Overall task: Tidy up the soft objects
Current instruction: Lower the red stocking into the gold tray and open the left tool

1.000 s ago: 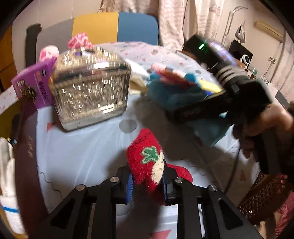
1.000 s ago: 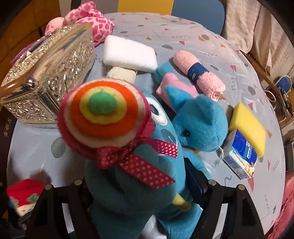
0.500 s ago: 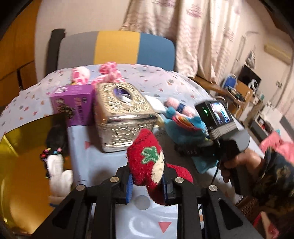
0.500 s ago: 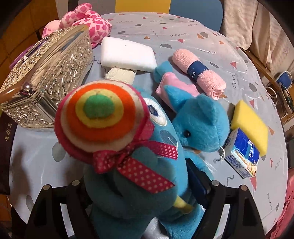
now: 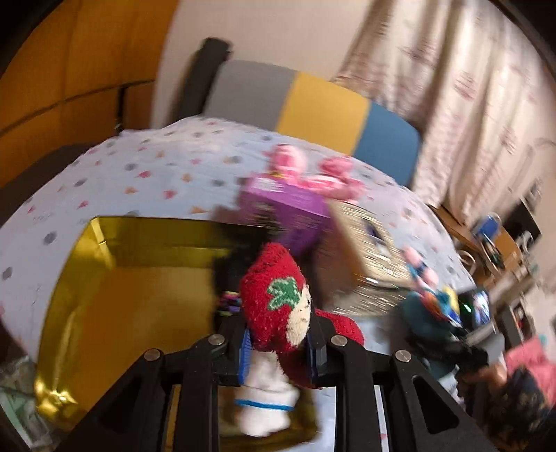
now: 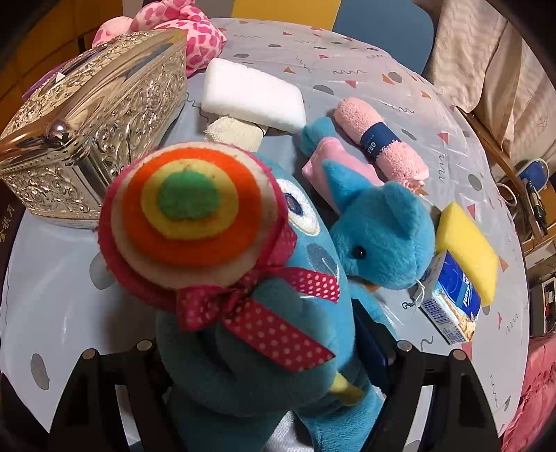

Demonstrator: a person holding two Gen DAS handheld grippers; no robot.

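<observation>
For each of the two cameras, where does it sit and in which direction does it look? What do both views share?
Left wrist: on the left gripper, looking down and across the table at the gold box and the chair; its fingers pinch a red sock; the person's other hand shows at right.
Right wrist: on the right gripper, looking steeply down at the table; its fingers hold a teal plush toy.
Shared: the silver box, pink plush toy, and the teal plush toy.

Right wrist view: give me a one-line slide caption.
Right hand-held gripper holds a teal plush toy above a table with a blue teddy bear and sponges.
</observation>
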